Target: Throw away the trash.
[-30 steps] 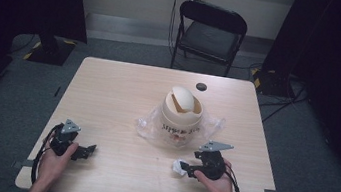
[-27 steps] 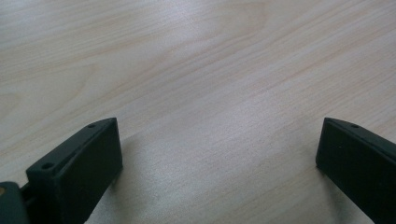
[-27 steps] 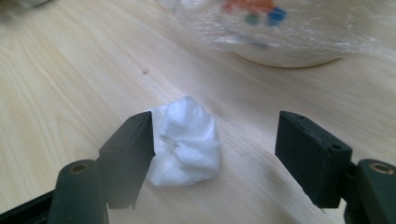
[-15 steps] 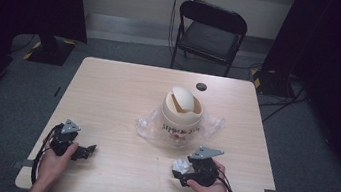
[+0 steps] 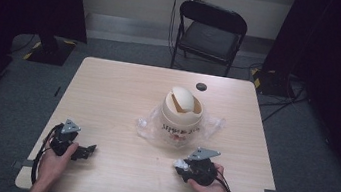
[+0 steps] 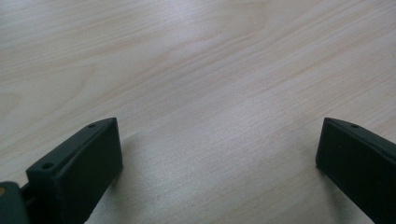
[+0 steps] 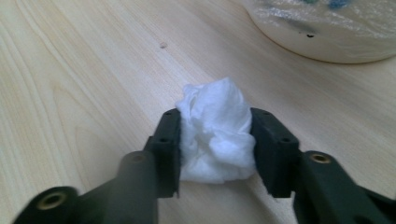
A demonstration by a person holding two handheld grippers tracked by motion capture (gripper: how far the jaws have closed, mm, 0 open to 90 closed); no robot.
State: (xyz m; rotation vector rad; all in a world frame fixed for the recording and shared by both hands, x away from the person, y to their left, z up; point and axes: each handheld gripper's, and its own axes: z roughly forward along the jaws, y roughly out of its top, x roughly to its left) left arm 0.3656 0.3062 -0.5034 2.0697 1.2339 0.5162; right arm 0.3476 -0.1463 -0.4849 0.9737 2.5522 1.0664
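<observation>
Having just closed, right tongs now clamp white tissue wad; left tongs apart, unmoved.

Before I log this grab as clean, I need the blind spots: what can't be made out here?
- Inside of the swing-lid bin: high view, the domed lid covers it.
- Print on the bin's side: high view, too small to read.
- Bin's upper part: right gripper view, cut off by the top edge.
- Underside of the tissue wad: right gripper view, the right gripper clamps its sides.
- Left gripper fingertips: left gripper view, cut by edges.
</observation>
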